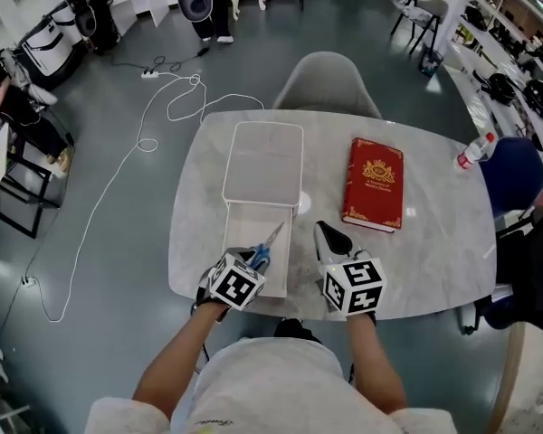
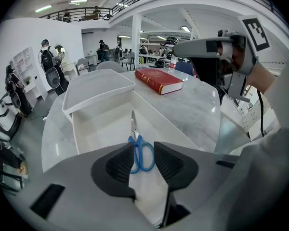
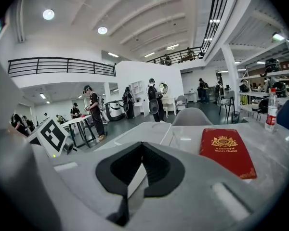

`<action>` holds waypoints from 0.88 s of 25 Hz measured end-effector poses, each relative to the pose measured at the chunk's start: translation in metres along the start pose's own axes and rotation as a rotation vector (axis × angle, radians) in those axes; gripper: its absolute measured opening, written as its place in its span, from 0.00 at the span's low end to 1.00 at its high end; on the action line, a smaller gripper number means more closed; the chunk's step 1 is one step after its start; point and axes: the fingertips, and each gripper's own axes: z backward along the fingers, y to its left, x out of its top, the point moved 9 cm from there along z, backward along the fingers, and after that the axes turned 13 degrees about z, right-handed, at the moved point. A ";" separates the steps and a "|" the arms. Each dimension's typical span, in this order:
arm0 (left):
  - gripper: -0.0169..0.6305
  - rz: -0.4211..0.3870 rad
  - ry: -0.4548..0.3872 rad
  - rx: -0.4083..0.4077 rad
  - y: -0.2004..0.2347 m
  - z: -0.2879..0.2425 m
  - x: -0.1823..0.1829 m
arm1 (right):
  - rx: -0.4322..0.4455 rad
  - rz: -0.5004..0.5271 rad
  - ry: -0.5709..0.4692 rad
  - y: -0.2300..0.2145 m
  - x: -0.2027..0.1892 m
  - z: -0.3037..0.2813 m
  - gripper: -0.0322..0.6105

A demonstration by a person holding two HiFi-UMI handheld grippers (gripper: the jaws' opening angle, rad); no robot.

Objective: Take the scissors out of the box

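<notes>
Scissors (image 1: 267, 245) with blue handles lie in the open white box (image 1: 250, 222) at the table's near left. My left gripper (image 1: 253, 260) points steeply down into the box's near end. In the left gripper view it (image 2: 143, 147) is open, and the scissors' blue handle loops (image 2: 141, 154) show in the gap just beyond its tips, untouched by the pads. The box's inner wall (image 2: 86, 129) rises on the left. My right gripper (image 1: 326, 233) hovers over the bare table right of the box. In its own view the right gripper (image 3: 142, 146) is shut with nothing in it.
The box's lid (image 1: 263, 161) lies just behind the box. A red book (image 1: 375, 183) rests right of the lid, and a bottle (image 1: 475, 150) stands at the far right edge. A grey chair (image 1: 326, 84) is behind the table, a blue one (image 1: 513, 174) at its right.
</notes>
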 end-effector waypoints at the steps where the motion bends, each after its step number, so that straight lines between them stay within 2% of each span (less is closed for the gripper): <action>1: 0.19 0.005 0.019 0.008 0.001 -0.006 0.000 | 0.008 -0.003 0.002 -0.005 -0.001 -0.003 0.06; 6: 0.21 0.030 0.079 0.038 0.002 -0.022 0.002 | 0.050 -0.008 0.017 -0.019 -0.008 -0.014 0.06; 11: 0.21 0.037 0.101 0.079 0.005 -0.031 0.007 | 0.089 -0.007 0.028 -0.028 -0.012 -0.025 0.06; 22: 0.21 0.061 0.226 0.113 0.003 -0.048 0.010 | 0.159 -0.007 0.022 -0.045 -0.010 -0.047 0.06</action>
